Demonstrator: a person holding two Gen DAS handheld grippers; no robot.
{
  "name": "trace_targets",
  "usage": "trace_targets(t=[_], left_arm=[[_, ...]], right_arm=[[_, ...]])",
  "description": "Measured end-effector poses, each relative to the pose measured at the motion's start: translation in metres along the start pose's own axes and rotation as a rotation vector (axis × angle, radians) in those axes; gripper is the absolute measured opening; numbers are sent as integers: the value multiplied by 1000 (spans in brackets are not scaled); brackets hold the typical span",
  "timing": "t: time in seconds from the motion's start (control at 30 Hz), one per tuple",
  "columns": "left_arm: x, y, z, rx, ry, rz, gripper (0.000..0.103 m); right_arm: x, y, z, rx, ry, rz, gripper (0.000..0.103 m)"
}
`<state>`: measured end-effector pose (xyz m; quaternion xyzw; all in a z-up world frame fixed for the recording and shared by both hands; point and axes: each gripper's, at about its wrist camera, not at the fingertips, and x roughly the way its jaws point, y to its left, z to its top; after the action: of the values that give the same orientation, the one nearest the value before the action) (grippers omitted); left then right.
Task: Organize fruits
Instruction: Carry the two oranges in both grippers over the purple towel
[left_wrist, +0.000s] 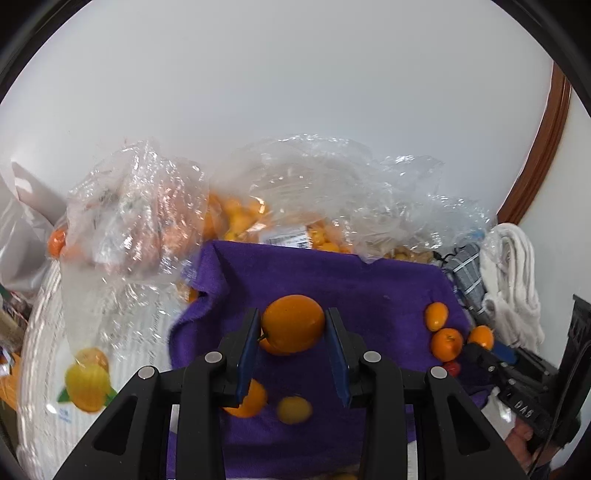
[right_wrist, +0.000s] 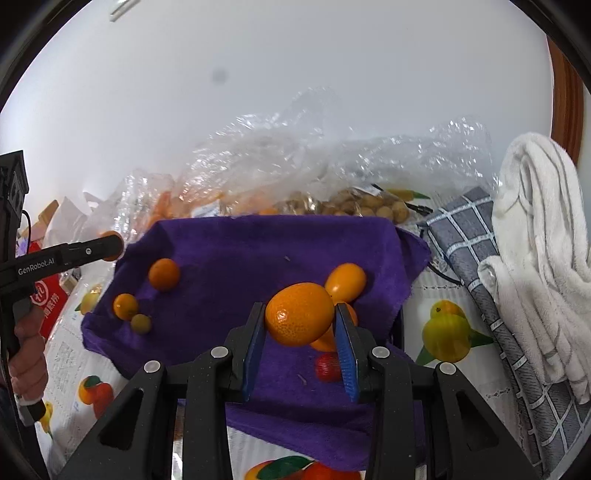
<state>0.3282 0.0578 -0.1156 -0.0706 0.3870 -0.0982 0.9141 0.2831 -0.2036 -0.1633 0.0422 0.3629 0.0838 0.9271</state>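
A purple towel (left_wrist: 332, 280) (right_wrist: 240, 251) lies spread on the table. My left gripper (left_wrist: 293, 314) is shut on a smooth orange fruit (left_wrist: 293, 325), held above the towel. My right gripper (right_wrist: 300, 308) is shut on a dimpled orange (right_wrist: 299, 314). Loose on the towel are an orange (left_wrist: 245, 400), a yellow fruit (left_wrist: 294, 409), an oval orange fruit (right_wrist: 345, 282), a small red fruit (right_wrist: 327, 367) and a small group at the left (right_wrist: 164, 274). In the right wrist view the left gripper's black finger (right_wrist: 92, 251) reaches in from the left, with a hand (right_wrist: 29, 354) on its grip.
Clear plastic bags of orange fruit (left_wrist: 236, 218) and brown round fruit (right_wrist: 369, 206) stand behind the towel. A white towel (right_wrist: 535, 236) and a grey checked cloth (right_wrist: 476, 258) lie at the right. The tablecloth (right_wrist: 443, 332) has fruit prints. A red box (right_wrist: 51, 295) sits at the left.
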Motion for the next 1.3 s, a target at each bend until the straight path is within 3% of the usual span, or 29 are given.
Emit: trace_targets(t=[0.2,0.57,0.93,1.3], left_arm=[[12,12,1,-30,28,-1,33],[45,-20,-23,88,152,51,33],[57,-29,-27,125,176,104,33],[52,-23,-21,86,185,78,34]], right_arm=[[11,-4,-7,12,38,32,36],[27,16,-22,-75,90,20,36],[29,24,-24,-124,98,10,36],[35,26,-27,-140,123,-3,37]])
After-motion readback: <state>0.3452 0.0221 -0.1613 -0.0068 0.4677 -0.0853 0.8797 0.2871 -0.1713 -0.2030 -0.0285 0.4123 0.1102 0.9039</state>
